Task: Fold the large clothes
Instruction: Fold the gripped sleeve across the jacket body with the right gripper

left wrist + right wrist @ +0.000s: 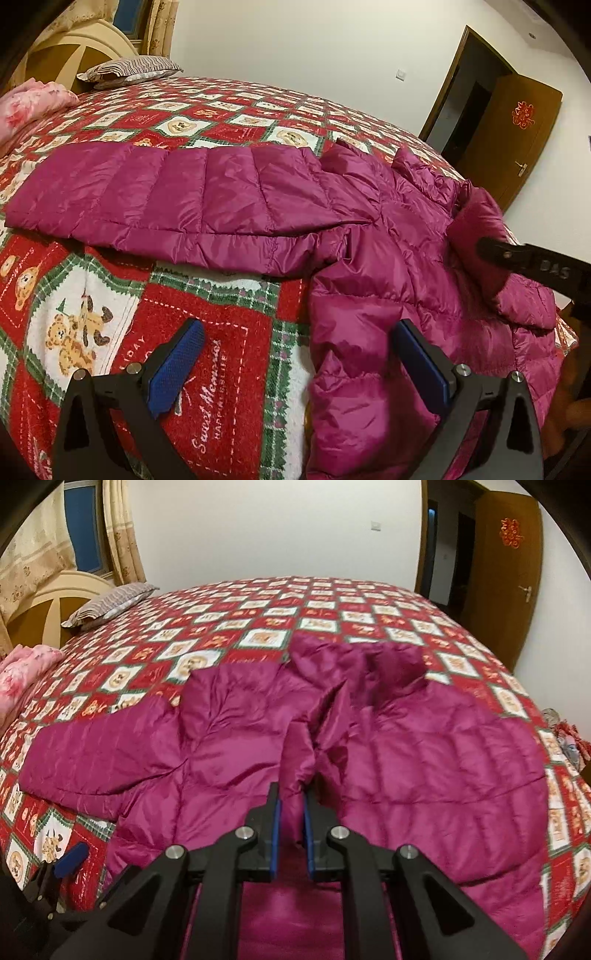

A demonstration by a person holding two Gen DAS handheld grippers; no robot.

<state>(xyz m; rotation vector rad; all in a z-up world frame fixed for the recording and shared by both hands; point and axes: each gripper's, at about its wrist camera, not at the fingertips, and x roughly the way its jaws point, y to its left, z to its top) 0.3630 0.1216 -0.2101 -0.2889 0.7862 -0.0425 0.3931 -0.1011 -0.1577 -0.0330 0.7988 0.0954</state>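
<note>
A magenta quilted down jacket (369,229) lies spread on the bed, one sleeve (147,192) stretched out to the left. My left gripper (295,354) is open and empty, low over the bedspread at the jacket's left edge; its right finger (424,365) rests over the jacket's body. My right gripper (291,819) is shut on a fold of the jacket (406,760), lifting a ridge of fabric (295,760). In the left wrist view the right gripper (491,251) shows at the far right, pinching that raised fold.
The bed has a red and green teddy-bear bedspread (207,362). A striped pillow (129,70) and a pink quilt (29,103) lie near the headboard. An open wooden door (517,133) is at the right. The left gripper (70,860) shows at lower left of the right wrist view.
</note>
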